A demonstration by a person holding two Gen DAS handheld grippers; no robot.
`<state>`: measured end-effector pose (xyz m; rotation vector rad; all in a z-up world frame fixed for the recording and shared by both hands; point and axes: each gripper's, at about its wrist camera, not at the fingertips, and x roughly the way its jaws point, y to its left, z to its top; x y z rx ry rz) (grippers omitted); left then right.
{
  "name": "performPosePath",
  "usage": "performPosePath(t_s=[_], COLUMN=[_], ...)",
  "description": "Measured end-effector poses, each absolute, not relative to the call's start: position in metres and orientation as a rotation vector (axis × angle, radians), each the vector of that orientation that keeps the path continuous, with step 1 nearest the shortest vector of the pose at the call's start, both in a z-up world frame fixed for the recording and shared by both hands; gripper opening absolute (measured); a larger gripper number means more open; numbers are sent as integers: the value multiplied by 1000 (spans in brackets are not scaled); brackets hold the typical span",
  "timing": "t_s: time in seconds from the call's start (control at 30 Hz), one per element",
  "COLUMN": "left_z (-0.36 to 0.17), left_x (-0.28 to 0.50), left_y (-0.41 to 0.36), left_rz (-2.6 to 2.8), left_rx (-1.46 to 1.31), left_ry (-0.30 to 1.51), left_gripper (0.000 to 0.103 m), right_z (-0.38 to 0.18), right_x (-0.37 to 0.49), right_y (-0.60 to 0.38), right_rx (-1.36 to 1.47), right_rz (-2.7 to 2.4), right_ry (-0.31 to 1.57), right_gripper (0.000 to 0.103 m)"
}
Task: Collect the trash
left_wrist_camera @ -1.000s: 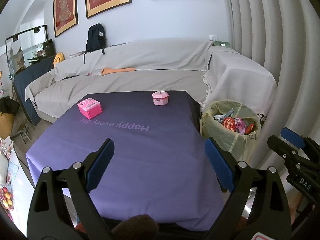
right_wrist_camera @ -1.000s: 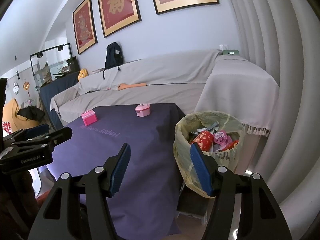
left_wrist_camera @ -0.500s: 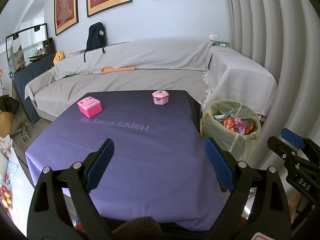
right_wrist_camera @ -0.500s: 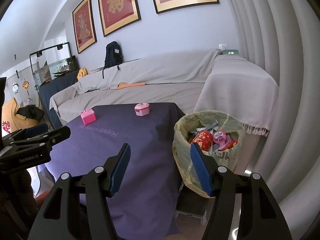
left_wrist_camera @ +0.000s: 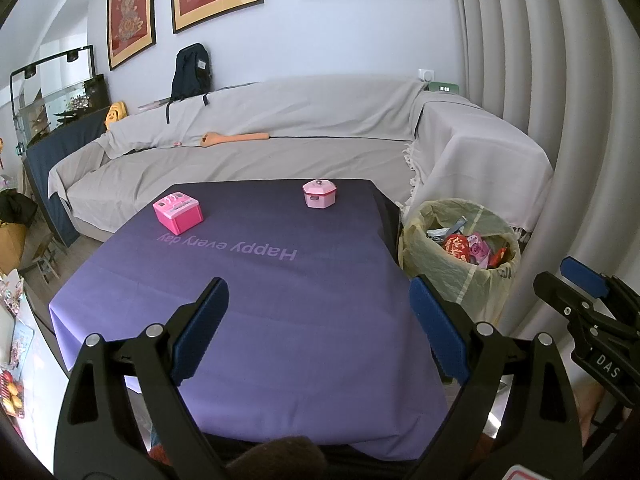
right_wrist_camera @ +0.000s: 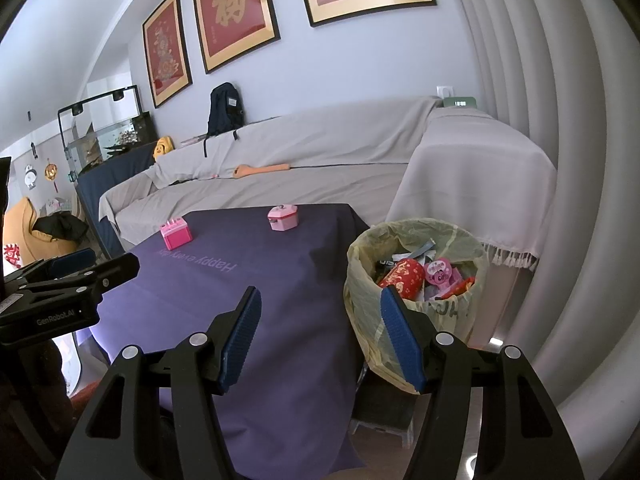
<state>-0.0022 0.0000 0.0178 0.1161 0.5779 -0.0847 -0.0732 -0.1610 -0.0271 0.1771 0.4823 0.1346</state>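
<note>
Grey-draped sofa (left_wrist_camera: 280,152) runs along the back wall under red framed pictures (right_wrist_camera: 236,12), and in front of it stands a table under a purple cloth (left_wrist_camera: 248,300) printed "Happy every day". Two pink toy boxes sit on the far half of the cloth, well apart: a square one (left_wrist_camera: 179,212) to the left and a lidded one (left_wrist_camera: 319,193) near the far right corner. Just beside the table's right edge stands the trash bin (right_wrist_camera: 414,296), lined with a yellowish bag and holding a red packet (right_wrist_camera: 402,278) among pink wrappers. The left gripper (left_wrist_camera: 320,332) hangs over the near part of the cloth, its blue pads spread wide with nothing between them. The right gripper (right_wrist_camera: 320,338) is likewise spread and empty, between the table's corner and the bin. The left wrist view shows the whole tabletop and catches the right gripper at its right margin; the right wrist view looks deeper into the bin and shows an orange beanbag (right_wrist_camera: 24,228) on the far left.
</note>
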Motion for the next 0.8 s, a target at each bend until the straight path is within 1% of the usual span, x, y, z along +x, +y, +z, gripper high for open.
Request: performPosePath(t_s=[0.8], left_z=[16], left_x=[-5], left_y=[-10], left_rz=[-83], left_rx=[113], left_ry=[593], left_gripper=[87], right_z=[-29], right_x=[-73], right_y=[-163], right_rx=[179], right_rz=[129], right_ry=[486], right_gripper=[59])
